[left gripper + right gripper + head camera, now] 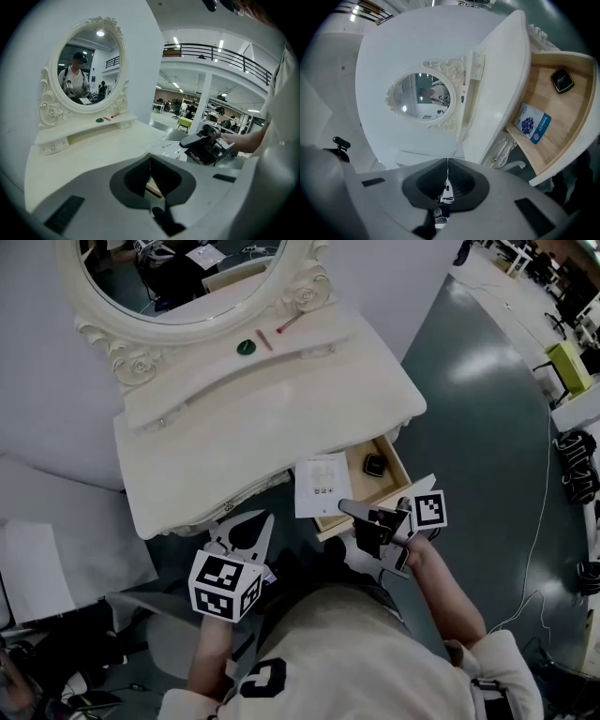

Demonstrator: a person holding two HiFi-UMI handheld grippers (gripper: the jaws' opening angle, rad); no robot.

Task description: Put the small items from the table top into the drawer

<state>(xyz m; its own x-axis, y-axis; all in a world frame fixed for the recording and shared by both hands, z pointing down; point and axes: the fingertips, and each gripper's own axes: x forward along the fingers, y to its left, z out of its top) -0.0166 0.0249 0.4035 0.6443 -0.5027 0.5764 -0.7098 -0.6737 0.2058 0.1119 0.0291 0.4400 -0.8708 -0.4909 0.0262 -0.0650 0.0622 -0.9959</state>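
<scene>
Overhead, the head view showed a white table (281, 418) with an oval mirror (187, 277) at upper left. Its drawer (361, 488) stood open at centre right, with a dark box (375, 465) inside. A green disc (246, 347), a brown stick (265, 339) and a red-tipped stick (289, 322) lay on the raised shelf below the mirror. The right gripper (345, 506) met the lower right corner of a paper sheet (322, 486) held over the drawer's left part. The left gripper (248, 531) hung at lower centre, just off the table's front edge.

Left gripper view: its jaws were pressed together with nothing between them. The sheet (164, 146) and the right gripper (183, 143) appeared at centre right.

Right gripper view: its jaws were pressed together on the sheet, seen nearly edge-on. At right, the open drawer (562, 122) contained the dark box (561, 79) and a blue-and-white packet (533, 123).
</scene>
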